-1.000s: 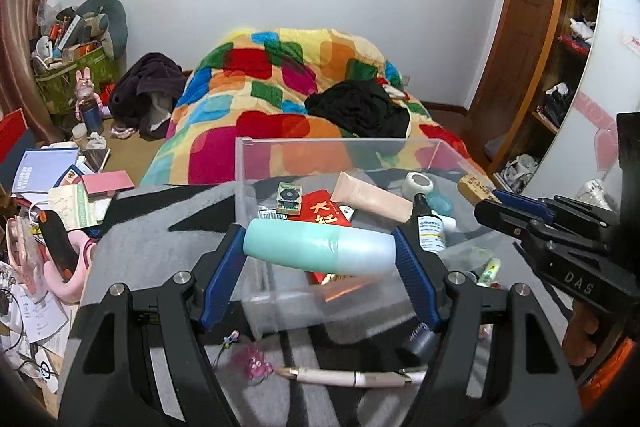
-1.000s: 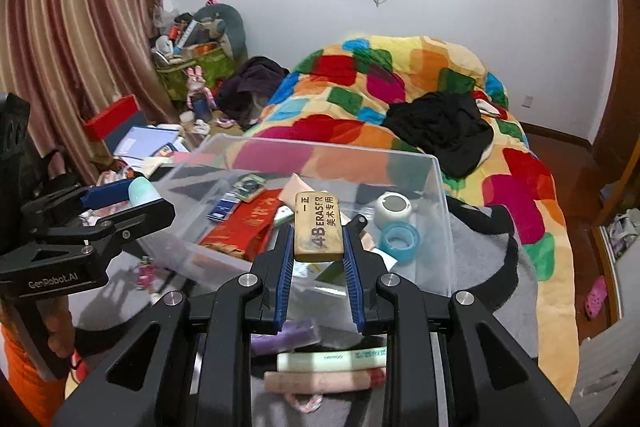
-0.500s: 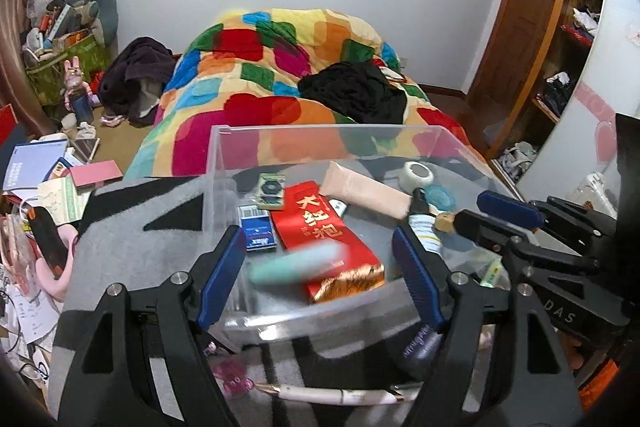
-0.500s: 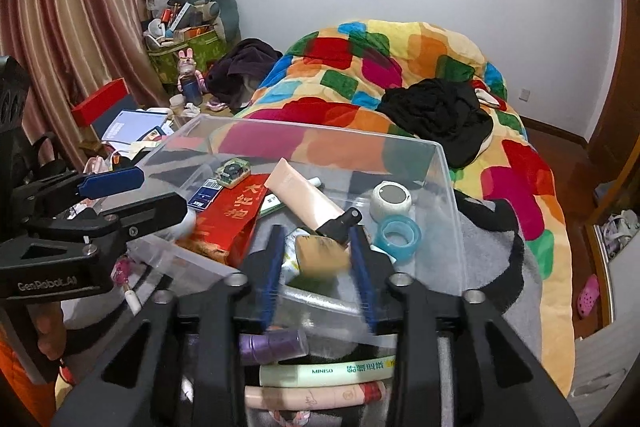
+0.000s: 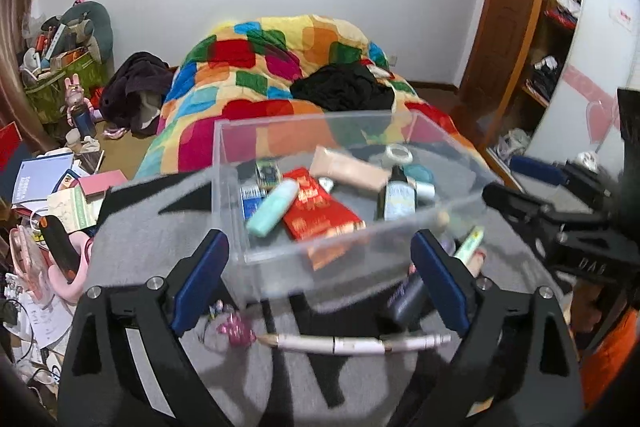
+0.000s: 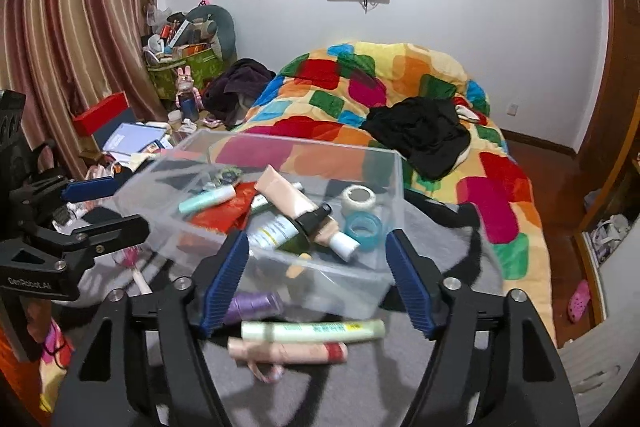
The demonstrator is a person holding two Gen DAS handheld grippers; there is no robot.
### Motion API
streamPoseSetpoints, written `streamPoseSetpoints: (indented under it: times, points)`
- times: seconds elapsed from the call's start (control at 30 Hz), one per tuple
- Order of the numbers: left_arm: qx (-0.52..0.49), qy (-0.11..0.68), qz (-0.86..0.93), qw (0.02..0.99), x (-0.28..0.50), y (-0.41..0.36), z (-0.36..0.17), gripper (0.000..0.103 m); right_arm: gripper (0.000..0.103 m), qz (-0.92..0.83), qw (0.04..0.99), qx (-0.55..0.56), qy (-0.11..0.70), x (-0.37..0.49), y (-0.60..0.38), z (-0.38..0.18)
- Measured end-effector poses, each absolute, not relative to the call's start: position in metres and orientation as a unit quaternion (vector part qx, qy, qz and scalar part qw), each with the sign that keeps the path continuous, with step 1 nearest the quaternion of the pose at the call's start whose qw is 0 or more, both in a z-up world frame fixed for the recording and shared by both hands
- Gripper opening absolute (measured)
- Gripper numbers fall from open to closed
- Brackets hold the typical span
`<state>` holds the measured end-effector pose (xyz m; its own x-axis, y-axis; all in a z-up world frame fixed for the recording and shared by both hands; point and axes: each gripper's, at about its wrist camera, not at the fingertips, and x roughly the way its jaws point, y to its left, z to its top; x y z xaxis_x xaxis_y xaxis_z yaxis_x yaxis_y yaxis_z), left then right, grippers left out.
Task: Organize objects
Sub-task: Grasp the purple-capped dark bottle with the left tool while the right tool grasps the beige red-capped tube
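Currently: left gripper (image 5: 320, 273) spread, empty; right gripper (image 6: 318, 281) spread, empty; mint tube (image 5: 273, 207) inside clear bin (image 5: 256, 259).

Right tool (image 6: 316, 281) agape; clear bin (image 6: 280, 203) ahead

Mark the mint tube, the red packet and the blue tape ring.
mint tube (image 5: 273, 207), left wrist view, middle of its body
red packet (image 5: 320, 211), left wrist view, centre of its face
blue tape ring (image 6: 363, 231), right wrist view, near rim
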<state>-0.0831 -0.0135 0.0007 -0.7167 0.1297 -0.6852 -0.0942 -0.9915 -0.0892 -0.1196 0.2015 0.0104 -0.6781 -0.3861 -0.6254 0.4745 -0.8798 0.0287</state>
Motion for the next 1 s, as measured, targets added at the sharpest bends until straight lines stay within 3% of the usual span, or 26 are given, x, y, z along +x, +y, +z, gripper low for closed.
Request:
streamPoseSetpoints:
  times: [0.4,0.47,0.6,0.77,1.0]
  points:
    - [-0.411,0.023,0.905,0.107,-0.076,0.024,-0.036,0.093,0.086,-0.875,0.258,0.405,0.065,-0.106,0.214,-0.043]
    - [-0.416,0.034,0.901,0.121,-0.081,0.032,-0.039,0.080,0.089,-0.870,0.263,0.412,0.065,-0.105,0.214,-0.047]
    - [-0.435,0.044,0.888,0.143,-0.091,0.044,-0.049,0.064,0.099,-0.867,0.270,0.416,0.055,-0.106,0.213,-0.050]
    - [-0.452,0.049,0.875,0.164,-0.096,0.050,-0.056,0.044,0.100,-0.854,0.279,0.436,0.049,-0.113,0.209,-0.059]
    - [-0.448,0.050,0.877,0.168,-0.090,0.052,-0.059,0.037,0.100,-0.841,0.282,0.461,0.015,-0.126,0.209,-0.071]
